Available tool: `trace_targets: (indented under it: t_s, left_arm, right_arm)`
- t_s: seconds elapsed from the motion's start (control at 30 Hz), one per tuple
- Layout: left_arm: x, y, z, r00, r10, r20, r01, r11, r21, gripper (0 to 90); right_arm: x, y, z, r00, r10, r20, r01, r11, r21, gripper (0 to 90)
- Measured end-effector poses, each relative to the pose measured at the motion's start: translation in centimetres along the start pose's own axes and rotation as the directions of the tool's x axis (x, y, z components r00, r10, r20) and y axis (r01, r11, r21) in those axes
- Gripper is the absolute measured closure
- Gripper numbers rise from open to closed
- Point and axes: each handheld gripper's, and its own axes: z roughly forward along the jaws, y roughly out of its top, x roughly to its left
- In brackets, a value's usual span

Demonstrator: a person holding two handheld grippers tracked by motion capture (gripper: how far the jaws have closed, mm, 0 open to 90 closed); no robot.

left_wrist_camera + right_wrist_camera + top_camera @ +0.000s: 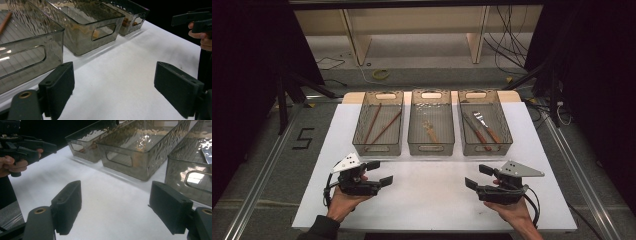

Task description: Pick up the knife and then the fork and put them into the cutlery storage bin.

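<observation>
— Smoky translucent plastic is what I'm seeing along the upper middle of the high view: three rectangular bins with cut-out handles, sitting side by side on the white desk (437, 190). What is lying in them?

— The left smoky plastic bin (378, 122) is holding two thin reddish-brown chopsticks (379, 125), crossing toward their lower ends. The middle smoky plastic bin (431, 121) is holding a small pale wooden utensil (430, 131); I cannot tell which kind. The right smoky plastic bin (484, 121) is holding two wooden-handled metal utensils (482, 129), lying slanted next to each other.

— And the hands?

— The left black two-jaw gripper (377, 174) is hovering at the lower left of the frame, jaws spread wide, gripping nothing. The right black two-jaw gripper (477, 176) is hovering at the lower right, jaws likewise spread and empty. Both are pointing inward at each other over bare desk, well apart, nearer the camera than the bins.

— Are the gripper views agreeing?

— Yes: in each, the two black pads are standing far apart with white desk showing between them.
</observation>
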Motion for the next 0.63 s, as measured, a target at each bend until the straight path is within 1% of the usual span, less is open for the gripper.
trace_targets:
  t_s: [0.17,0.63]
  left_arm:
    - [0.04,-0.01,-0.01,1.0,-0.001,-0.001,0.001,1.0,-0.001,16.2]
    - [0.06,-0.02,0.0,1.0,-0.003,-0.003,0.003,1.0,-0.003,16.2]
  right_arm:
    - [-0.03,-0.17,0.22,1.0,-0.005,0.001,0.005,1.0,0.008,26.6]
    - [-0.1,-0.16,0.26,1.0,-0.005,-0.001,0.005,1.0,0.0,26.5]
